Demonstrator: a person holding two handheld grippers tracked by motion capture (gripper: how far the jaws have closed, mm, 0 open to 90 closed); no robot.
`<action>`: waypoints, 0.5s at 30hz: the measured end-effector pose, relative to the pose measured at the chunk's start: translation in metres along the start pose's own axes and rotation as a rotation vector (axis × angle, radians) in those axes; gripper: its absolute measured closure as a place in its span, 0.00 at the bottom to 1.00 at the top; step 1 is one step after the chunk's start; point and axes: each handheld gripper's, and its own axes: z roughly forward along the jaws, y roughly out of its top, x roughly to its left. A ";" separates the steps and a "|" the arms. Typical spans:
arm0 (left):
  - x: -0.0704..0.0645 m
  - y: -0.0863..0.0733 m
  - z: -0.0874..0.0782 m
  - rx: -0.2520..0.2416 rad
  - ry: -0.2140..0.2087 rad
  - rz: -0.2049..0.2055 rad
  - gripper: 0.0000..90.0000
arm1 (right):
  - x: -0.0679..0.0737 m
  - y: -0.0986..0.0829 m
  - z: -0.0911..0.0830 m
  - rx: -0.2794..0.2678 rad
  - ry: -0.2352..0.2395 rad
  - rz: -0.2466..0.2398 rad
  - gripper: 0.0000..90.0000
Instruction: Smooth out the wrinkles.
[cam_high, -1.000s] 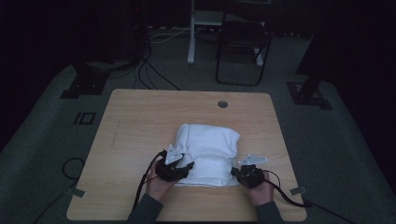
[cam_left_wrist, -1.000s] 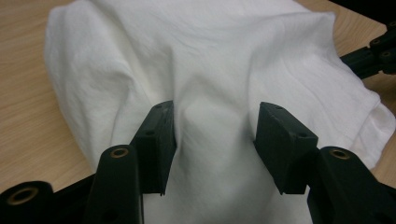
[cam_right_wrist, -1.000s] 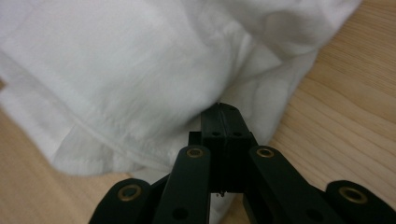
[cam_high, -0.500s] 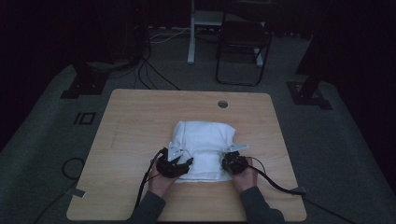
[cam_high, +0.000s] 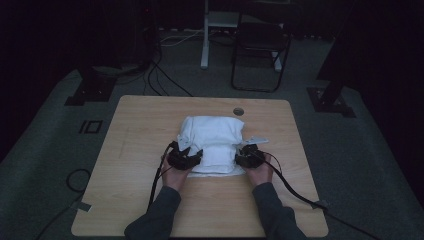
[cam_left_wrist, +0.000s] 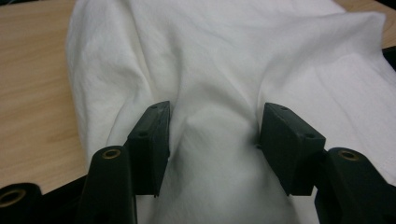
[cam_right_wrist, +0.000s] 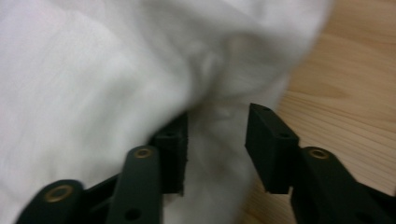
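White cloth (cam_high: 214, 142) sits folded mid-table (cam_high: 150, 120). Left gripper (cam_left_wrist: 214, 135) is wide around a ridge; right gripper (cam_right_wrist: 217, 140) is narrower, apparently unclamped (blurry). Risk: uneven bites pull one layer and the fold skews.

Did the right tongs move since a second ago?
Yes. The right tongs slid left, away from the table's right edge, onto the white cloth.
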 end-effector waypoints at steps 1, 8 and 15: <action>0.001 0.001 -0.003 -0.011 0.003 0.003 0.48 | -0.002 -0.002 -0.004 -0.011 -0.002 0.000 0.58; 0.019 0.001 -0.049 -0.083 0.026 -0.003 0.48 | -0.018 -0.028 -0.044 -0.070 -0.034 -0.018 0.52; 0.040 -0.011 -0.080 -0.101 0.049 -0.037 0.48 | -0.029 -0.050 -0.063 -0.088 -0.051 -0.002 0.50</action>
